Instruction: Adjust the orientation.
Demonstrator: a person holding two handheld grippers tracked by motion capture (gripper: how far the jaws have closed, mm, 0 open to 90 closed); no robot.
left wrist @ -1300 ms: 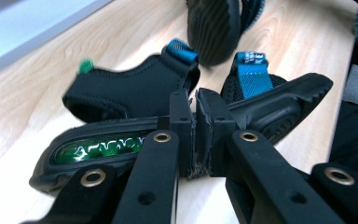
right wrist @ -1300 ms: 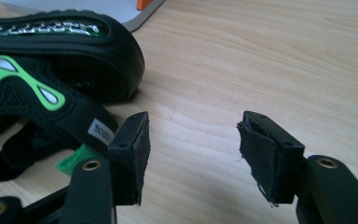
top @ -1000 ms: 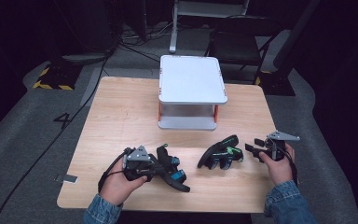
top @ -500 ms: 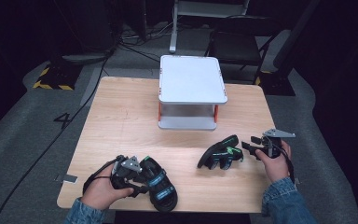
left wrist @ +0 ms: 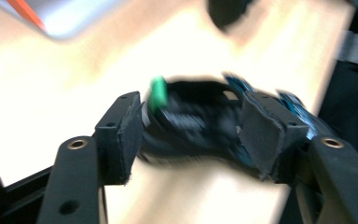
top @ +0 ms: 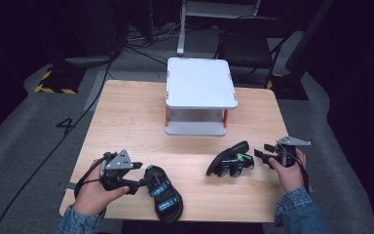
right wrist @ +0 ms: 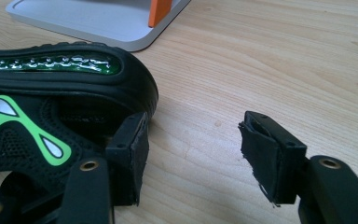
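Left claw [top: 143, 176] just opening, blue sandal [top: 164, 195] between jaws, released flat on surface [top: 126, 112]; right claw [top: 262, 157] wide beside green sandal [top: 230, 159], ready to grasp.

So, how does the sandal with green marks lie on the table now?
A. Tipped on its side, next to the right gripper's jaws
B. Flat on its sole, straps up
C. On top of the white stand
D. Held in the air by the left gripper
A: the green-marked sandal lies tipped on its side on the table, its sole edge showing, just beside the right gripper, whose jaws stand open.
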